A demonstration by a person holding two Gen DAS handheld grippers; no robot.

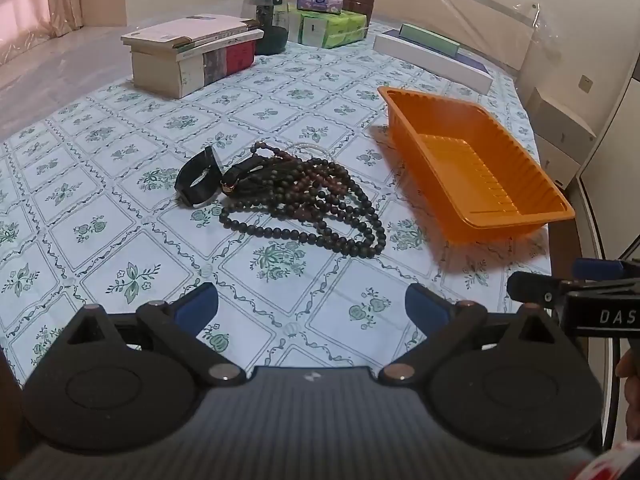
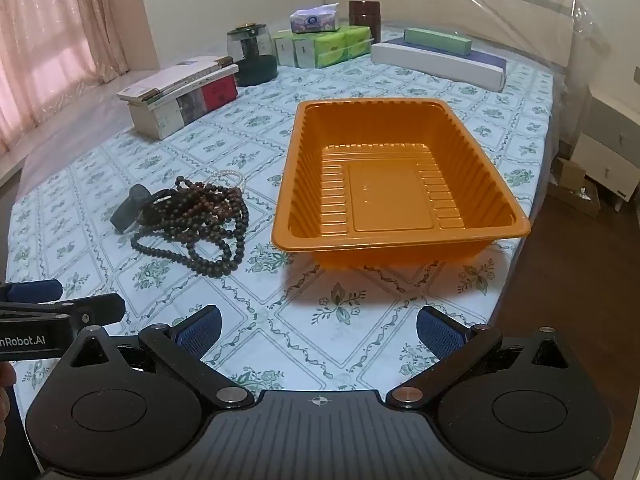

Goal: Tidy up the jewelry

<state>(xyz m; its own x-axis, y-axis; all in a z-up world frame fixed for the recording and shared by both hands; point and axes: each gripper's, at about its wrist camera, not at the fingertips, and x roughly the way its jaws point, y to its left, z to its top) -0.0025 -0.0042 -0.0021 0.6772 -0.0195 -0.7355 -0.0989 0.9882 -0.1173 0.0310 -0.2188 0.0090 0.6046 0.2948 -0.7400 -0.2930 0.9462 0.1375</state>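
With both my left gripper [image 1: 312, 308] and right gripper [image 2: 318, 328] spread wide and empty above the tabletop [image 1: 120, 240], I worry the tangled beads [image 1: 316, 196], left of the tray [image 2: 400, 176], drag the watch [image 1: 198, 182] along.

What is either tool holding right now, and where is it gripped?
Nothing. The left tool and right tool are both open and empty; the beads lie on the tablecloth beside the empty orange tray.
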